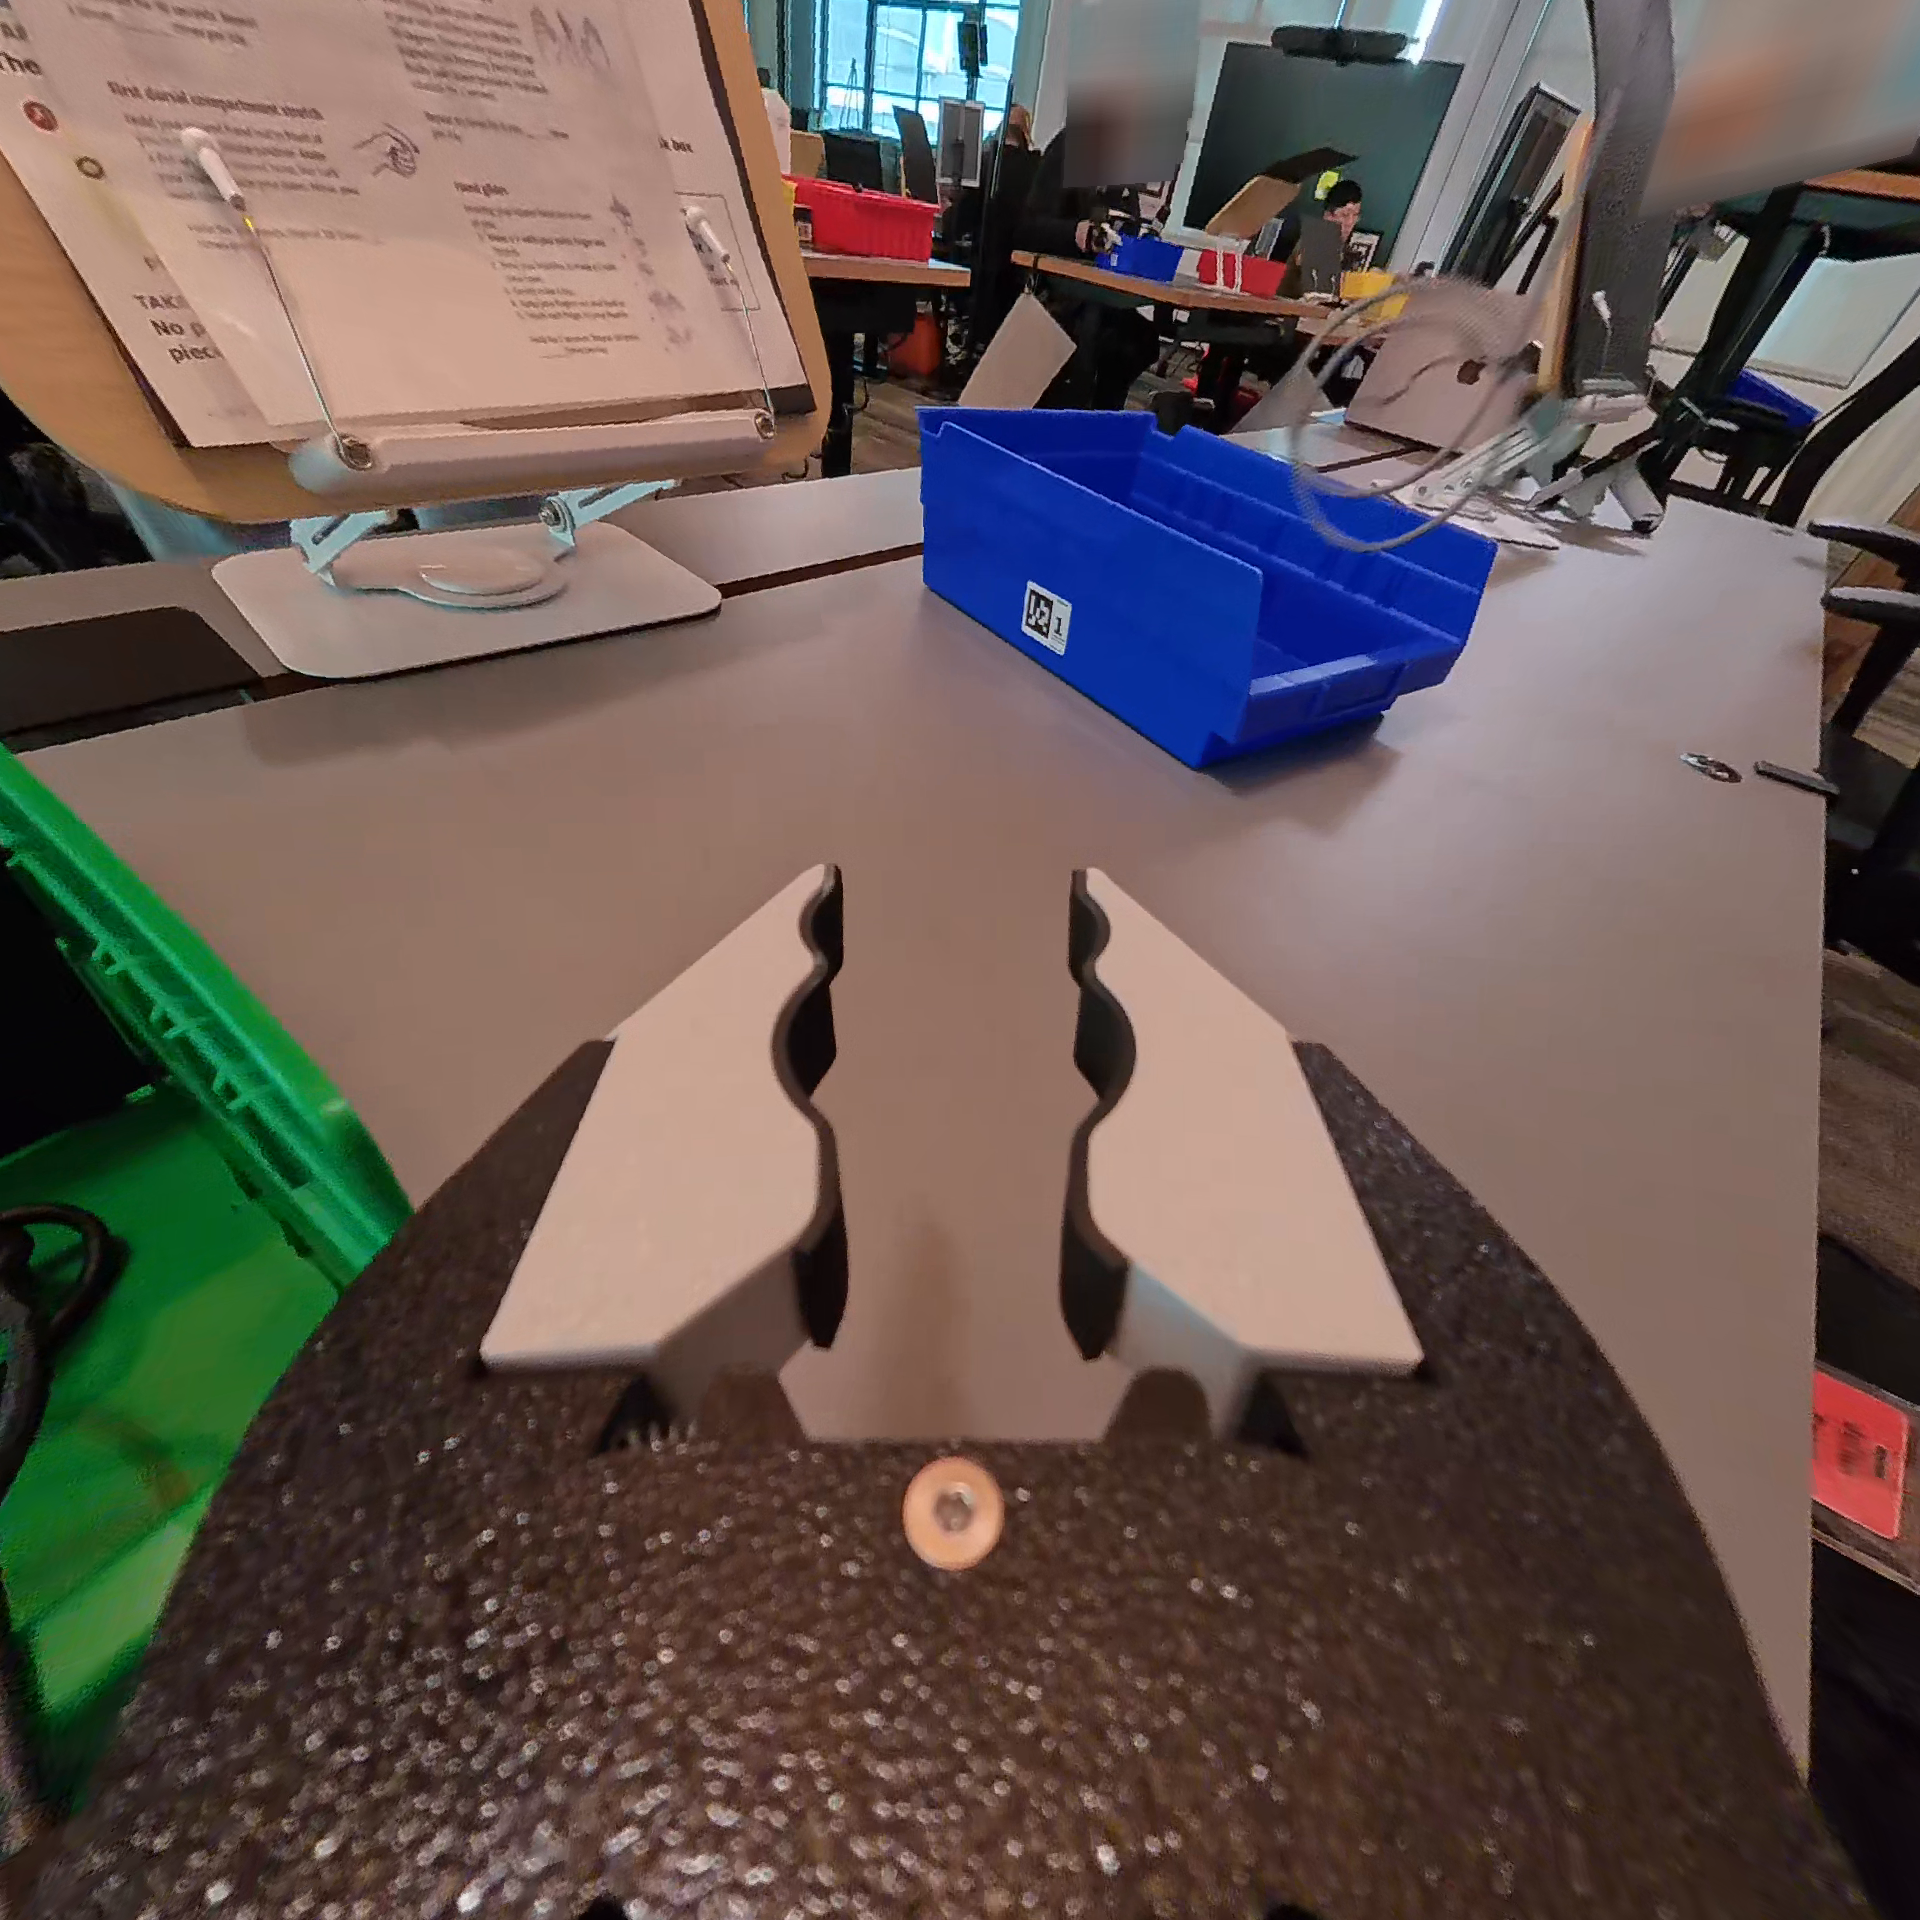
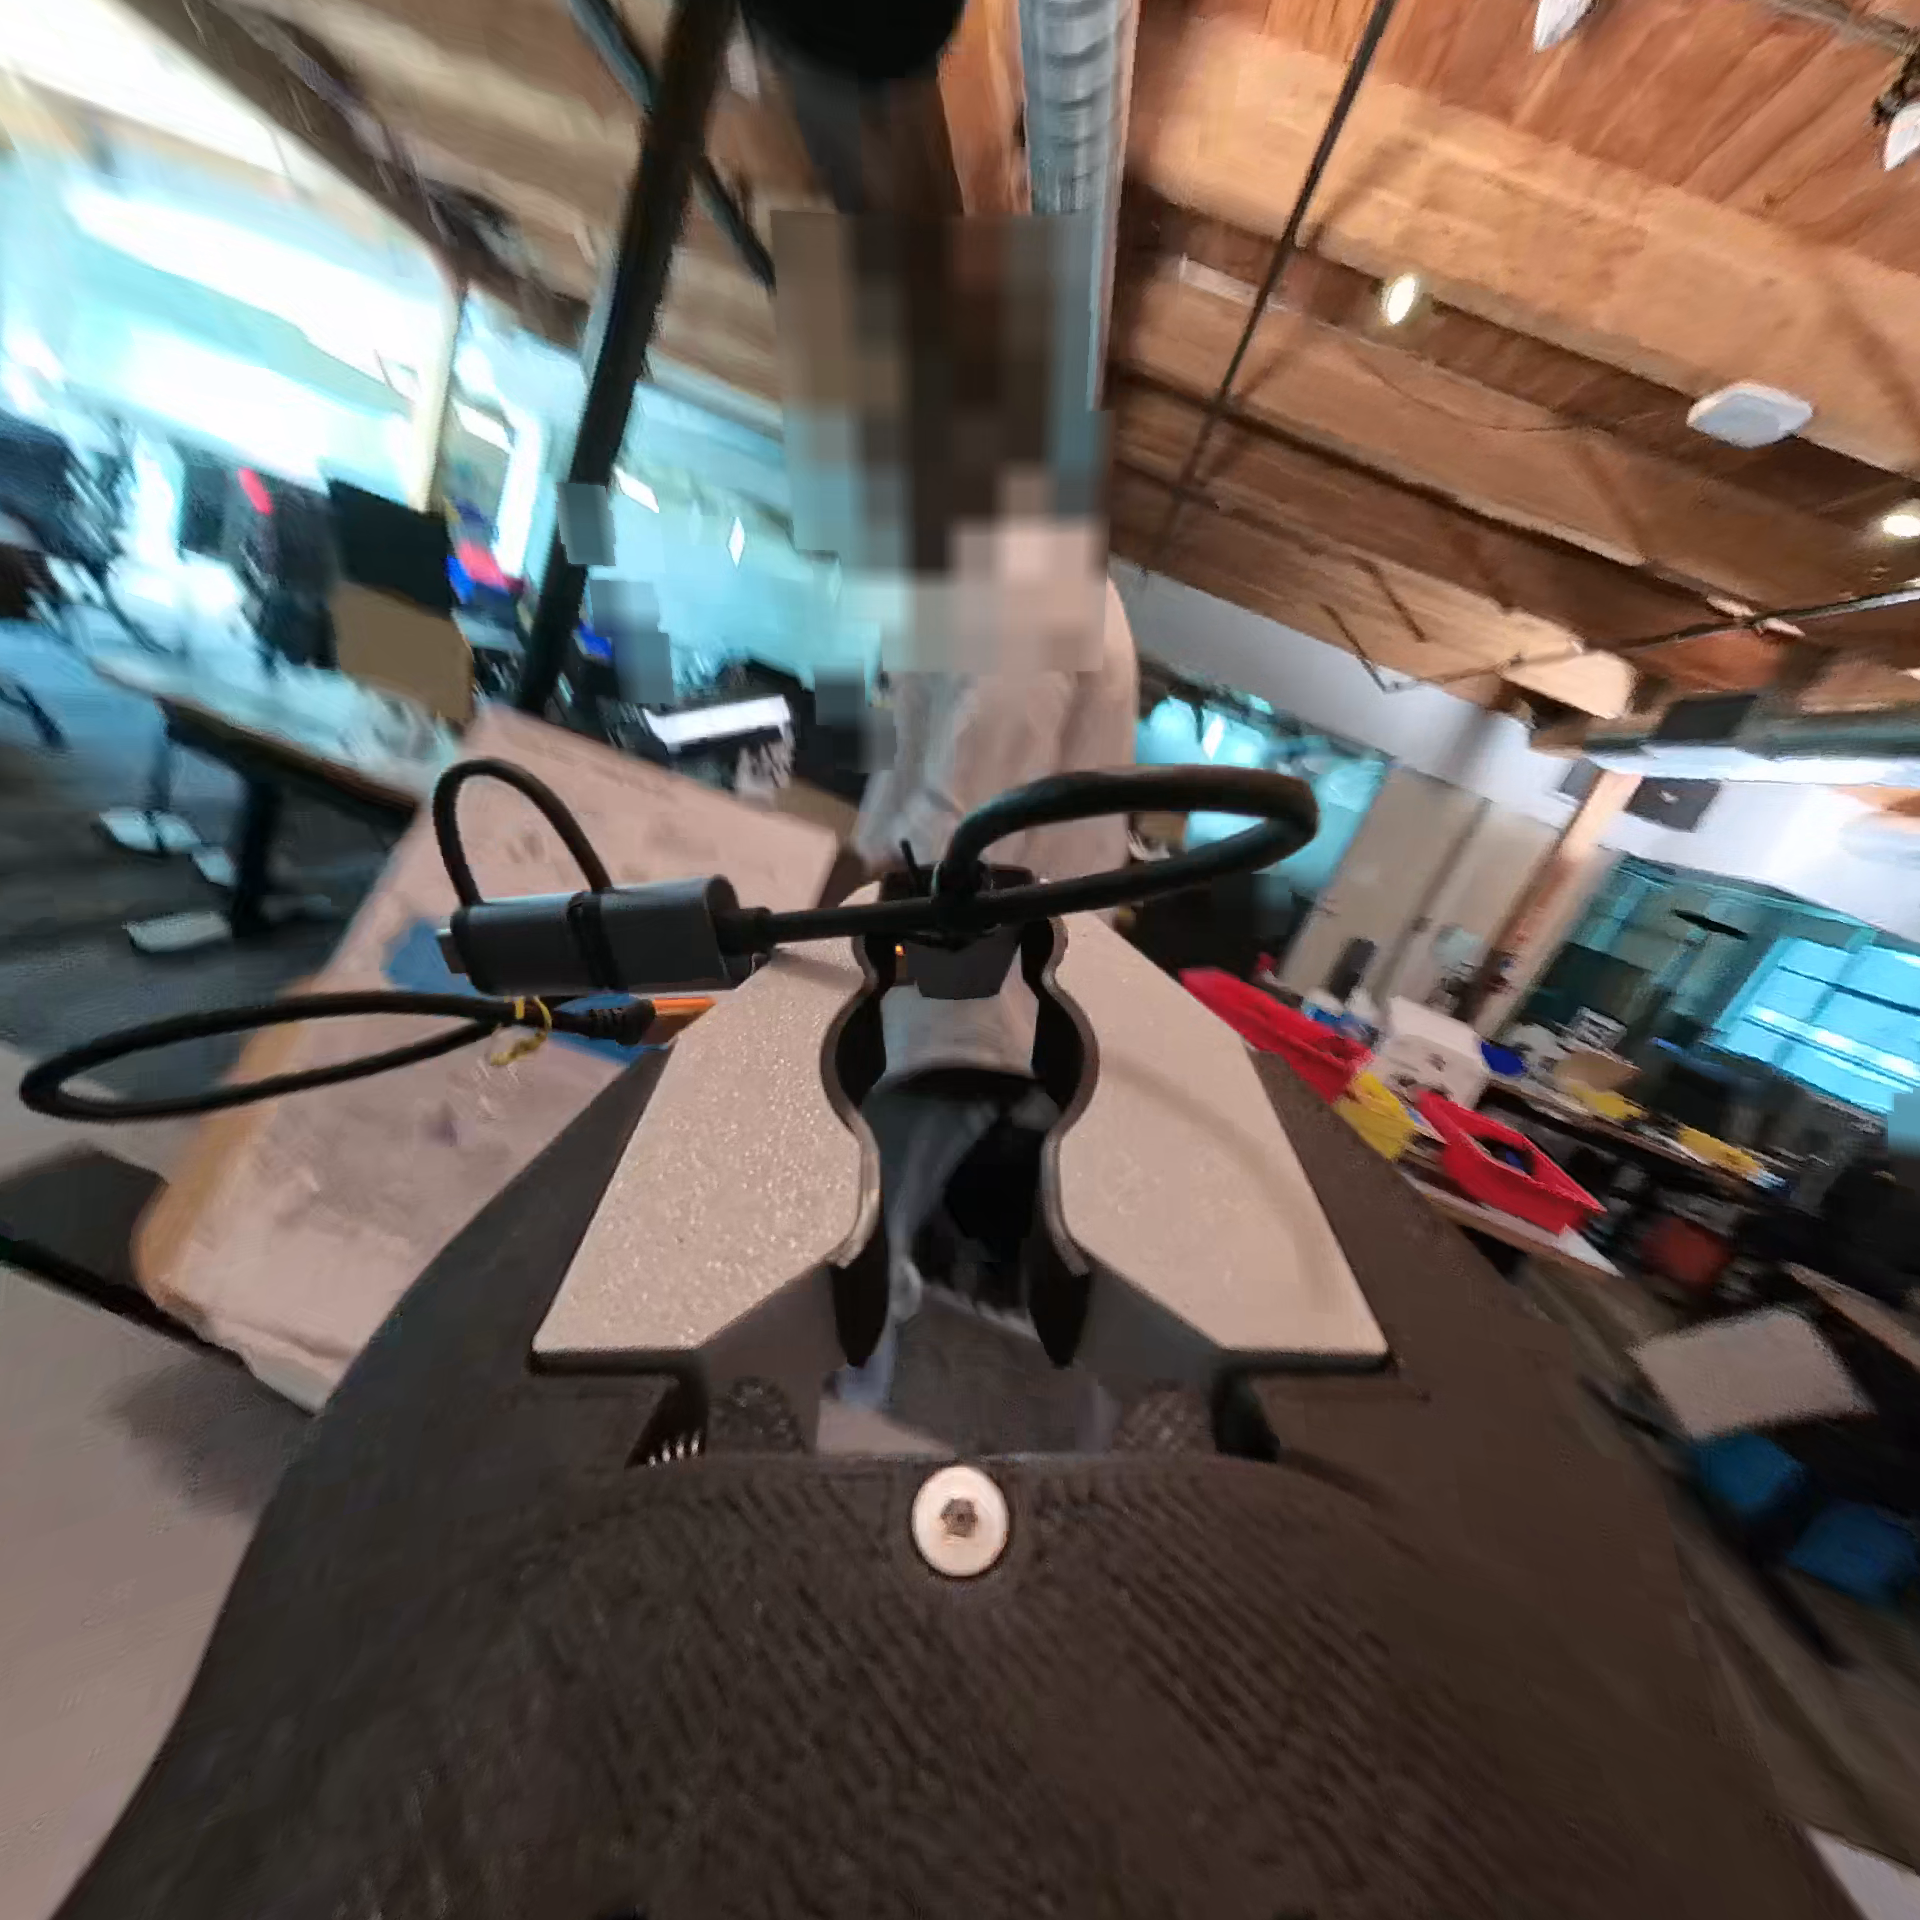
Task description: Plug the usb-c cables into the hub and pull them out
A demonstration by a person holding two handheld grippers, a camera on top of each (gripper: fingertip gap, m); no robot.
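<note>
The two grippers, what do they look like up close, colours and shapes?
The left gripper has a dark speckled body, a silver screw at its centre, and two flat pale grey fingers with wavy black inner pads. The right gripper matches it, though its dark body looks ribbed.
</note>
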